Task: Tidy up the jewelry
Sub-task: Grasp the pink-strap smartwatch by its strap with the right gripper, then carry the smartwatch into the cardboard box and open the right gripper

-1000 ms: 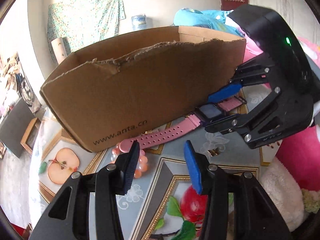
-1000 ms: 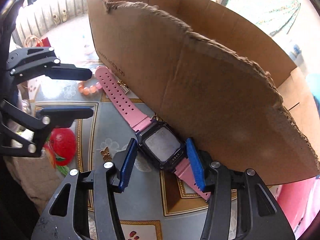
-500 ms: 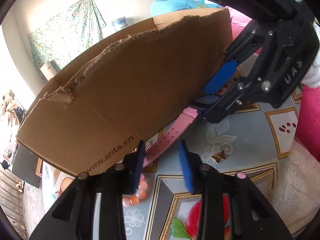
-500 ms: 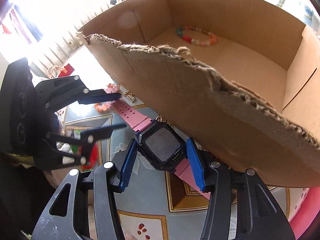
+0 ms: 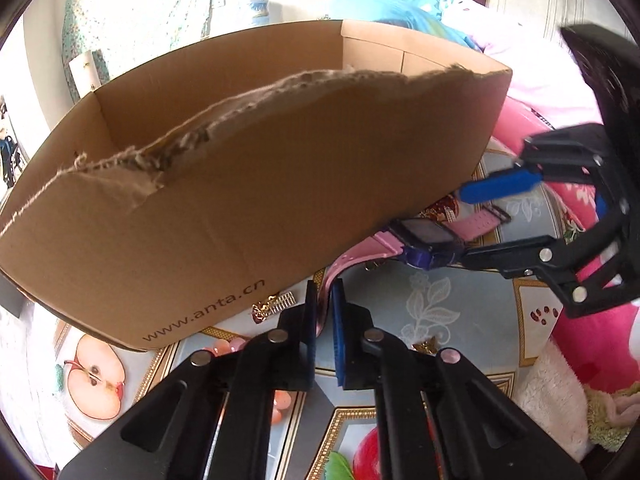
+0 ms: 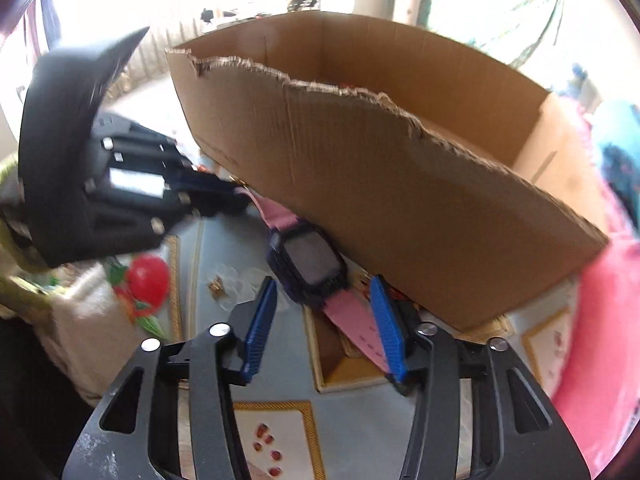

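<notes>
Looking along the left tool (image 5: 325, 312), its blue pads have just been closing and now pinch the free end of the pink strap of the smartwatch (image 5: 424, 236), which lies on the fruit-printed counter (image 5: 432, 304) hard against the outer front wall of the cardboard box (image 5: 248, 200). From this pinch the strap runs away and to the right along the foot of the box to the dark watch face, where the right tool (image 5: 476, 224) reaches in from the far right with one pad above the face and the other arm just below it. Peach beads (image 5: 224, 347) and a small gold trinket (image 5: 276, 304) lie beside the box's near corner, left of the strap. Seen from the right tool (image 6: 322, 320), the watch (image 6: 310, 264) lies with its long axis parallel to the box (image 6: 400, 184) wall, face just ahead of the pads and the near strap running back between them; the jaws have just been closing but stand spread, touching nothing I can make out. The left tool (image 6: 236, 198), blurred, holds the far strap end beside the box's left corner. The coming lift over the torn box rim likely turns on that axis: the left end is gripped, the right is not.
</notes>
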A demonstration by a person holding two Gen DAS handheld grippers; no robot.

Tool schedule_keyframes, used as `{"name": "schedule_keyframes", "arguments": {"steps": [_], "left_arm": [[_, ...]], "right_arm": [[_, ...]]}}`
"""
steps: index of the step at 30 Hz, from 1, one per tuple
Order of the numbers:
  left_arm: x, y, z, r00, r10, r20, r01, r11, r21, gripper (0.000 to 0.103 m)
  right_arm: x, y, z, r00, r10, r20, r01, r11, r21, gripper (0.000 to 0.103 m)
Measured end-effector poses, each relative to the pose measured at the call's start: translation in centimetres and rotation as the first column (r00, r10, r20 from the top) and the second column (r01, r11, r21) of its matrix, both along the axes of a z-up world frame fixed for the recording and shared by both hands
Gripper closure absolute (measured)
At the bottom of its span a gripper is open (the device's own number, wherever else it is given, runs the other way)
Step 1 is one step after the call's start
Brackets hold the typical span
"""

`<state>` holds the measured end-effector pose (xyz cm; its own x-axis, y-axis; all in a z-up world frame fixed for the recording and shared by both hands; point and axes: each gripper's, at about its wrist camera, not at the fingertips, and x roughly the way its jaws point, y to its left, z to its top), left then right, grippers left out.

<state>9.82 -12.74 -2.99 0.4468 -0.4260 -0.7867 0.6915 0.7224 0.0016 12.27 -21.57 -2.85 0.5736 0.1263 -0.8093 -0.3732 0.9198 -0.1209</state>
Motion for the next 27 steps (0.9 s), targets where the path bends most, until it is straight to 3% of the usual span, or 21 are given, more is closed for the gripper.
{"name": "schedule_keyframes", "arguments": {"steps": [12,22,27], "left_arm": [[0.4,0.3,-0.4,0.999,0.018,-0.048,-0.019,1.0,-0.013,0.097],[0.1,1.8,-0.4,0.998,0.025,-0.066,-0.026,0.999,-0.02,0.097],[0.1,1.9,-0.6,0.997,0.024,-0.068,-0.026,0.999,-0.022,0.097]], "right_arm": [[-2.0,1.9,-2.7,0.995,-0.038,0.088,0.056,0.975,-0.213,0.078],[-3.4,2.8,-4.2,0.987,-0.058,0.15,0.099,0.955,-0.281,0.084],[-3.2,3.1,-4.7,0.982,-0.111,0.151,0.143,0.963,-0.228,0.088]]}}
